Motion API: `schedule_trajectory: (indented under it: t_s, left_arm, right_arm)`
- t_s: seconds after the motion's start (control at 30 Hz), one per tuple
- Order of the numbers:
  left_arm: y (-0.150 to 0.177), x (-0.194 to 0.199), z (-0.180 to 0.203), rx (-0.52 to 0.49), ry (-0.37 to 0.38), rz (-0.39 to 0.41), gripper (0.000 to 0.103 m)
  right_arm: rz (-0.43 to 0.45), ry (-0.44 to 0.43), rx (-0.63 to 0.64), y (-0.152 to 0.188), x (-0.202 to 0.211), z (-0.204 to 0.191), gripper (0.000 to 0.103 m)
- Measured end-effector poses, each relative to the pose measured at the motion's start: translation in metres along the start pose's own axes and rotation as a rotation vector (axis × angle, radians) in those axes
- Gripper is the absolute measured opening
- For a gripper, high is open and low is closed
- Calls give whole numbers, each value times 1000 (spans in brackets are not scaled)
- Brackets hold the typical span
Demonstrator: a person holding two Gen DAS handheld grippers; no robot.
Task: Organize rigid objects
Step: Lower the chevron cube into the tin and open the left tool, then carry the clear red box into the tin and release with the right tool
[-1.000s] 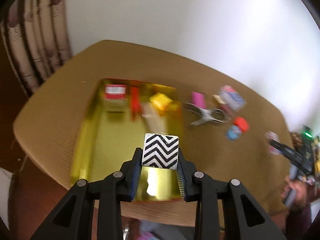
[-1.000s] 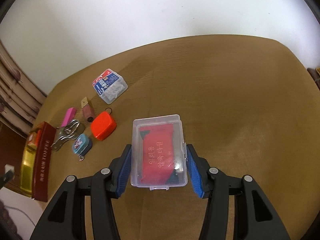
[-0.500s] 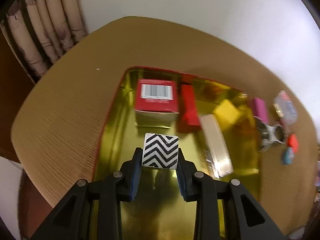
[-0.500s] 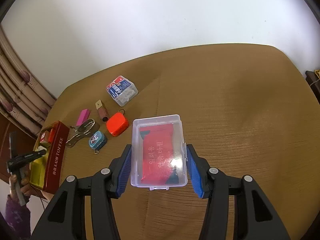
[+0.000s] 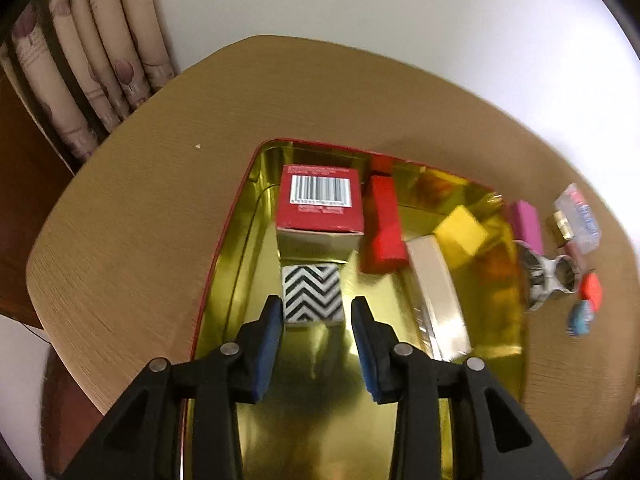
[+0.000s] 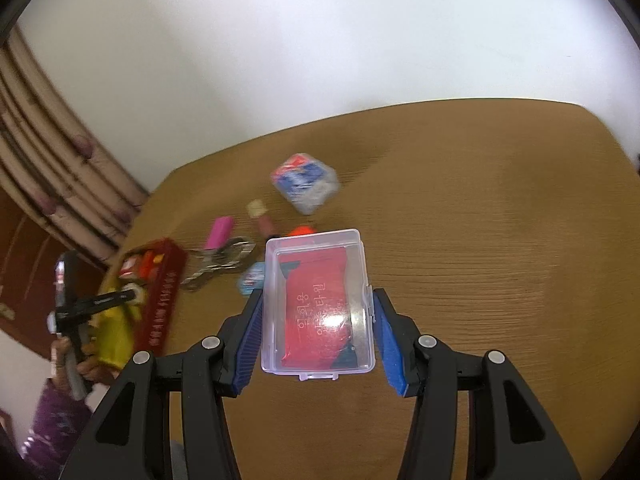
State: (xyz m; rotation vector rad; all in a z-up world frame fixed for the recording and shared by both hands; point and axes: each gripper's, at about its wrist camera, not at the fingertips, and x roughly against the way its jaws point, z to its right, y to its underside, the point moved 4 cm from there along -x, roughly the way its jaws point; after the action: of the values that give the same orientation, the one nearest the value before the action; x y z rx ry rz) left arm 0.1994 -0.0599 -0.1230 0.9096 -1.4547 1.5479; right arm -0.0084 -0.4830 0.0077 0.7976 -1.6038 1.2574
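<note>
In the left wrist view my left gripper [image 5: 314, 316] is open over the gold tin tray [image 5: 224, 280]. A black-and-white zigzag cube [image 5: 312, 298] rests on the tray floor just ahead of the fingertips, against a red barcode box [image 5: 320, 200]. The tray also holds a red block [image 5: 382, 224], a yellow block [image 5: 460, 236] and a beige box [image 5: 438, 300]. In the right wrist view my right gripper [image 6: 318, 316] is shut on a clear plastic case [image 6: 320, 304] with red contents, held above the wooden table [image 6: 480, 240].
Loose items lie right of the tray: a pink block [image 5: 530, 220], metal clippers [image 5: 548, 276], an orange case [image 5: 592, 288], a blue case [image 5: 580, 318], a clear blue-labelled box [image 6: 306, 182]. The red-sided tin [image 6: 160, 292] and the other hand-held gripper [image 6: 96, 300] show at the left.
My left gripper moved forward over the tray, lowered and opened, leaving the zigzag cube on the tray floor. My right gripper carried the clear case leftward, closer to the loose items.
</note>
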Motion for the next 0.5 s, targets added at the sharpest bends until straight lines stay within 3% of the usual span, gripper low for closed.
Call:
schedule_trajectory:
  t_s: [0.1, 0.2, 0.3, 0.4, 0.5]
  left_arm:
    - [12, 30, -2, 32, 81, 53, 36]
    - [33, 63, -5, 58, 103, 131, 36]
    - [62, 96, -9, 76, 63, 214, 36]
    - [91, 114, -22, 86, -30, 273, 37]
    - [108, 119, -34, 99, -80, 293, 37]
  right_arm:
    - [-13, -62, 55, -3, -6, -38, 49]
    - [-34, -132, 123, -4, -16, -85, 49]
    - [-80, -211, 181, -5, -36, -135, 49]
    - [-149, -274, 234, -2, -64, -185, 49]
    - [-223, -300, 283, 9, -98, -227, 49]
